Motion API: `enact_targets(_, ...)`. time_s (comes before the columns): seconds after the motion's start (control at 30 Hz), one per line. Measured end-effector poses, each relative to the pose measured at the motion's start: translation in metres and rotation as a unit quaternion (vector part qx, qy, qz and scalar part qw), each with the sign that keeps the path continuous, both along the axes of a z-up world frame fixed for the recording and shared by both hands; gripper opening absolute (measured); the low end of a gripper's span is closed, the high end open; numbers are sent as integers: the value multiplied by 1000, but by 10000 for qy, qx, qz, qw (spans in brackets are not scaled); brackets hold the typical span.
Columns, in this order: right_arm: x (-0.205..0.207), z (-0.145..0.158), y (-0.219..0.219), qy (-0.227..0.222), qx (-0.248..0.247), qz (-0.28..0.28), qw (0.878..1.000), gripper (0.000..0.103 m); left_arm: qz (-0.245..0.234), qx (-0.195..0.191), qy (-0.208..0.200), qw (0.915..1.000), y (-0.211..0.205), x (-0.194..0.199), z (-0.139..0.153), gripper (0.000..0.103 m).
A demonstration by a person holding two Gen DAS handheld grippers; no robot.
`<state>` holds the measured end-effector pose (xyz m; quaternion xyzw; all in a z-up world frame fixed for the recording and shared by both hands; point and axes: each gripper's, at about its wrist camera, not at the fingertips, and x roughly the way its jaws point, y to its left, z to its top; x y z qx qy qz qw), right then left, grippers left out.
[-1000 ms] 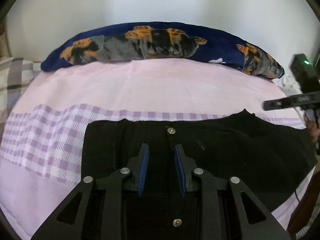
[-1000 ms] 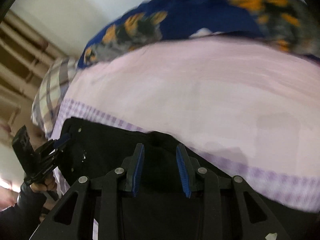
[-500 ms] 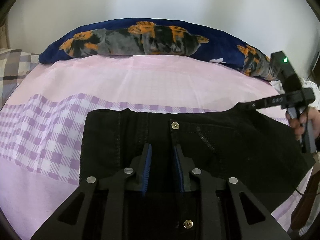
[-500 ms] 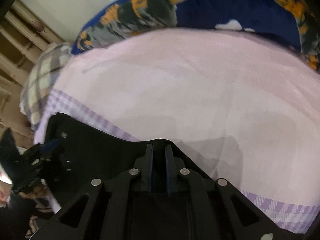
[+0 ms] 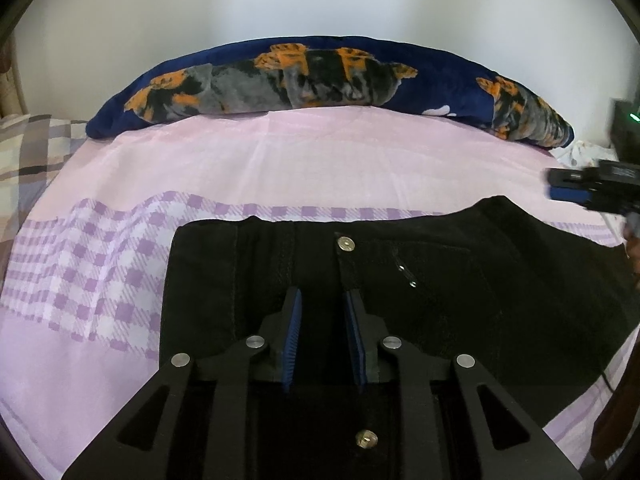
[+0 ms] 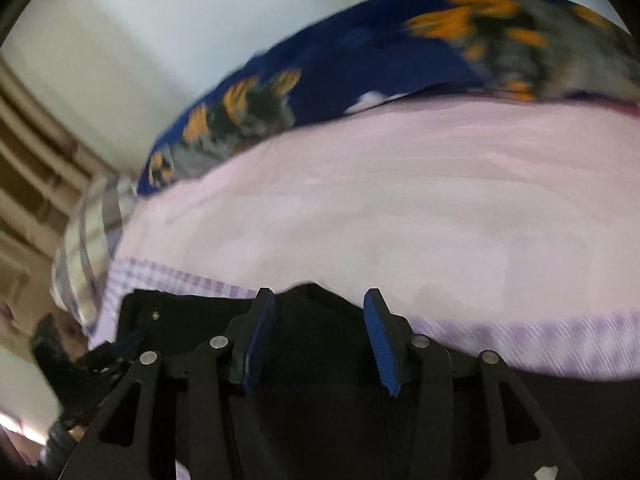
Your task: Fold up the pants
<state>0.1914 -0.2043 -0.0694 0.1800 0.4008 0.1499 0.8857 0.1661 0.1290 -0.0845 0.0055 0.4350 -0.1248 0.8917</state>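
Black pants (image 5: pixel 440 280) lie flat on the pink bed sheet (image 5: pixel 280 160), waistband with a metal button (image 5: pixel 345 243) toward the far side. My left gripper (image 5: pixel 322 300) is open, hovering over the fly area, holding nothing. My right gripper (image 6: pixel 318 300) is open over the pants' (image 6: pixel 312 344) far right edge, where a small bump of cloth sits between the jaws; it shows from the side in the left wrist view (image 5: pixel 592 190). The left gripper shows at the lower left of the right wrist view (image 6: pixel 80 364).
A navy pillow with an orange and grey print (image 5: pixel 320 76) lies along the far edge by the white wall. A plaid cloth (image 5: pixel 28 148) is at the far left. The sheet has a purple checked band (image 5: pixel 100 264). Wooden slats (image 6: pixel 32 152) stand at left.
My right gripper was shut on the pants' edge half a second ago and has now opened, letting the cloth go. My left gripper opened slightly wider and stayed over the fly.
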Motion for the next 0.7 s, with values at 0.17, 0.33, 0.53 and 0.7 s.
enact_targets(0.17, -71, -3, -73, -46, 326, -908, 9953, 45, -236, 99, -32, 9997, -27, -18, 6, 28)
enact_targets(0.33, -147, -22, -144, 121, 644, -1791, 9816, 45, -813, 28, -11, 9967, -72, -39, 10, 32)
enact_targets(0.53, -237, -51, -223, 306, 967, -2947, 9502, 45, -1643, 17, 50, 9864, -136, -59, 12, 35)
enact_targets(0.7, -279, -74, -259, 414, 1185, -3587, 9250, 45, -2172, 51, 102, 9761, -178, -71, 10, 35)
